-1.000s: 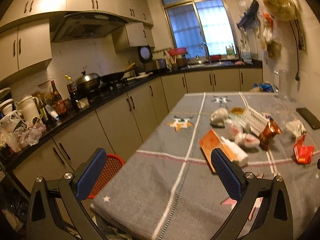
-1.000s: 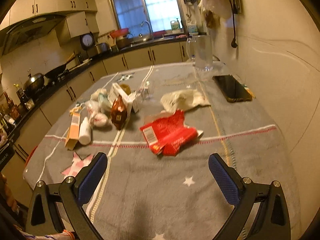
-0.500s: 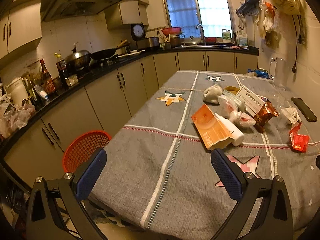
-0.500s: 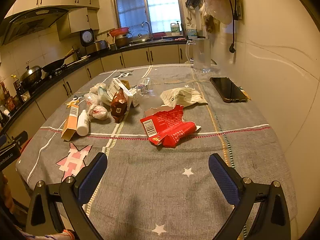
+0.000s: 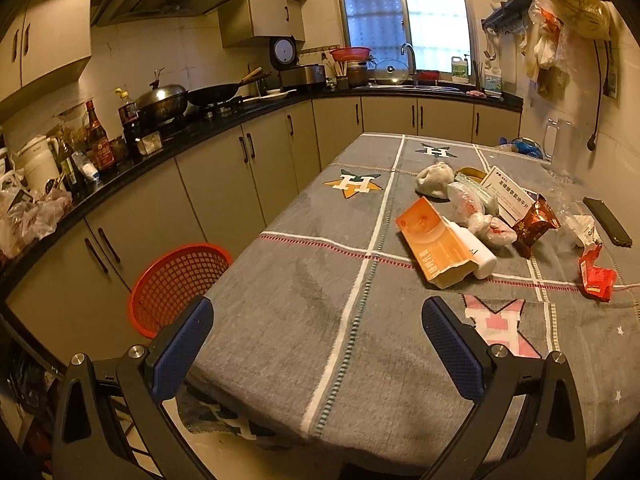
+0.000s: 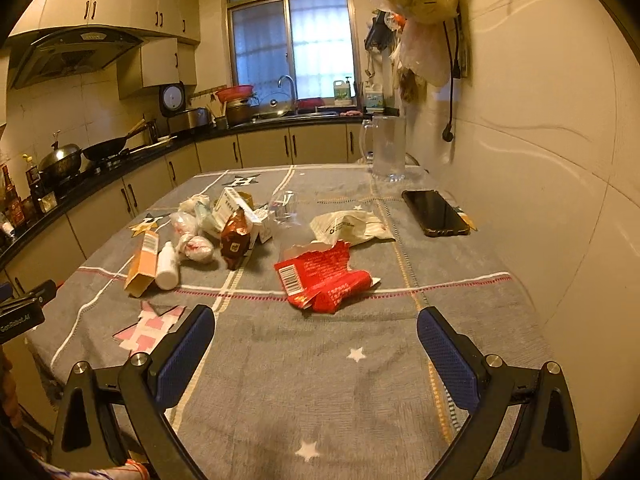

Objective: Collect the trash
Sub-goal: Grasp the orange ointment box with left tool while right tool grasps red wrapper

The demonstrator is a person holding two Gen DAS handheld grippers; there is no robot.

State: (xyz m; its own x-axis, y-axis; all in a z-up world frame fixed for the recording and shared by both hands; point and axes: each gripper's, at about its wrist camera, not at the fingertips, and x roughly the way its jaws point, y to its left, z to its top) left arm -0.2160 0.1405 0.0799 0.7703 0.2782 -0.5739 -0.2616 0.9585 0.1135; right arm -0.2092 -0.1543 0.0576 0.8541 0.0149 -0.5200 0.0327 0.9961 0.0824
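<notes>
Crumpled wrappers, an orange carton and a torn red packet are strewn mid-tablecloth; a red mesh basket is set beside the table's edge; both left gripper and right gripper are held wide apart, empty, over bare cloth.

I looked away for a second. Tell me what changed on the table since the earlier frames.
Only the cameras moved: both grippers drew back, so the red basket shows fully. Left gripper and right gripper remain open and empty. The red wrapper, orange box and phone lie unmoved.
</notes>
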